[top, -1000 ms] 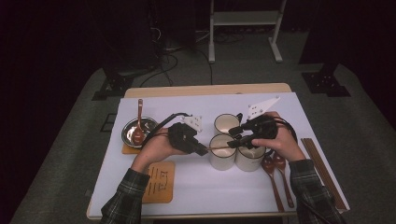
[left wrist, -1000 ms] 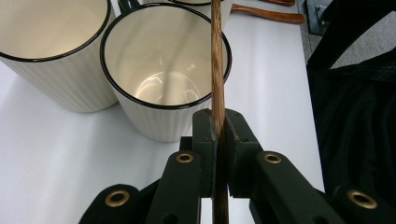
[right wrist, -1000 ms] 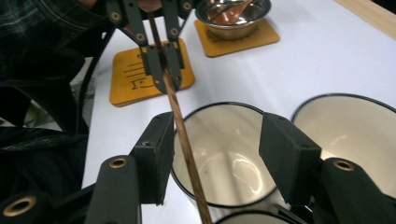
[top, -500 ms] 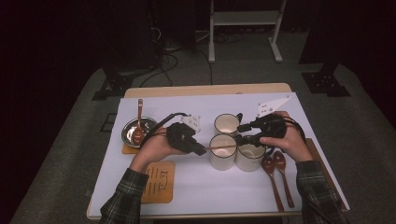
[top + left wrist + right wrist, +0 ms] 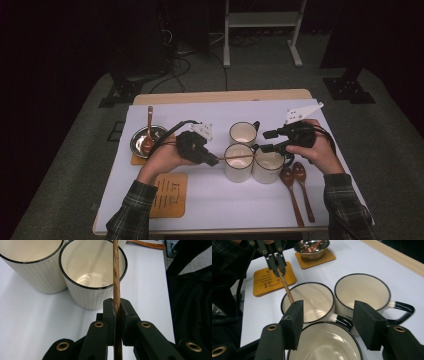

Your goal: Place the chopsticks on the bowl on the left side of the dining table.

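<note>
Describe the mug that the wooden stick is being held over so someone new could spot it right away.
On the white table cover three cream mugs with black rims stand clustered near the middle. The one meant is the front left mug, nearest the left gripper. It alone has the thin wooden stick, clamped in that gripper, lying across its mouth.

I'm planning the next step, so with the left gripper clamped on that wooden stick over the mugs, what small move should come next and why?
Probably lower the wooden stick into the middle mug. The left gripper is shut on it, its far end lies across that mug's rim, and the right gripper stands open, holding nothing.
</note>
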